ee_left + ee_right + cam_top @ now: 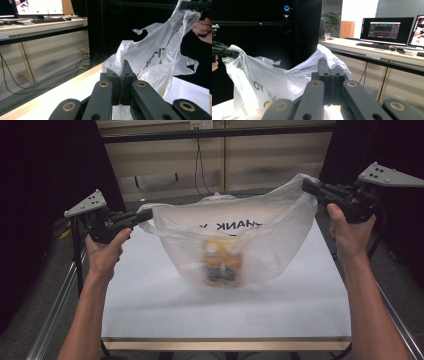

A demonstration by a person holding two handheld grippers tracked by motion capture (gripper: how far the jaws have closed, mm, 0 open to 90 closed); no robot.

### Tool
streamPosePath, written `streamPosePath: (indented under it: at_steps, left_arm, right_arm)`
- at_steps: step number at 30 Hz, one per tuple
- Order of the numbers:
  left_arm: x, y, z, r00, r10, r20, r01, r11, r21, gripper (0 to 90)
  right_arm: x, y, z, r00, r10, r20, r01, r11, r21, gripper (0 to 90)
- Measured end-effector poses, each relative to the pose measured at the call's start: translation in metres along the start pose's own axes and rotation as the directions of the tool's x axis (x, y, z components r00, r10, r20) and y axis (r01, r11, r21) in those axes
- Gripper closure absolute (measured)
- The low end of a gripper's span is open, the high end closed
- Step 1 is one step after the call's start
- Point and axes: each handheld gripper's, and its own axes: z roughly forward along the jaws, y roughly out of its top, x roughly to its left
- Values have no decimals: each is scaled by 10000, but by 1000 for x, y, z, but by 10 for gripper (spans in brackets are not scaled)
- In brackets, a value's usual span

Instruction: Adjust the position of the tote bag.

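The left gripper and right gripper were each clamped tight on an opposite handle of the plastic bag, stretched above the white table.

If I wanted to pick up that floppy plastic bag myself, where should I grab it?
Probably by its two top corners, coming in from either side. The plastic bag is thin and limp, with something colourful weighing down its bottom, so only the upper edge gives a firm hold. The left claw and the right claw are each shut on one corner, stretching the mouth wide above the table.
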Motion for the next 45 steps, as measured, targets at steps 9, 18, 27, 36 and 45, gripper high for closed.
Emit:
streamPosePath:
  at_steps: [9, 18, 27, 36, 45]
  left_arm:
    - [1, -20, 4, 9997, -206, 105, 201, 9989, 415, 896]
    - [-6, -32, 2, 9991, -263, 341, 244, 9982, 547, 896]
    - [-19, -47, 4, 9986, -175, 501, 130, 9960, 884, 896]
    - [-32, -54, 2, 9985, -30, 542, -14, 9967, 807, 896]
    - [-17, -80, 7, 9989, -420, 202, 374, 9814, 1885, 896]
  right_arm:
    - [5, -16, 2, 9999, -100, 84, 94, 9975, 696, 900]
    - [7, -31, 5, 10000, -33, 2, 33, 9920, 1262, 900]
    - [11, -50, -6, 9999, 162, -26, -157, 9893, 1450, 900]
    - [11, -69, -14, 9991, 420, -14, -412, 9860, 1617, 900]
    - [13, -99, -21, 9984, 505, 250, -545, 9777, 2029, 900]
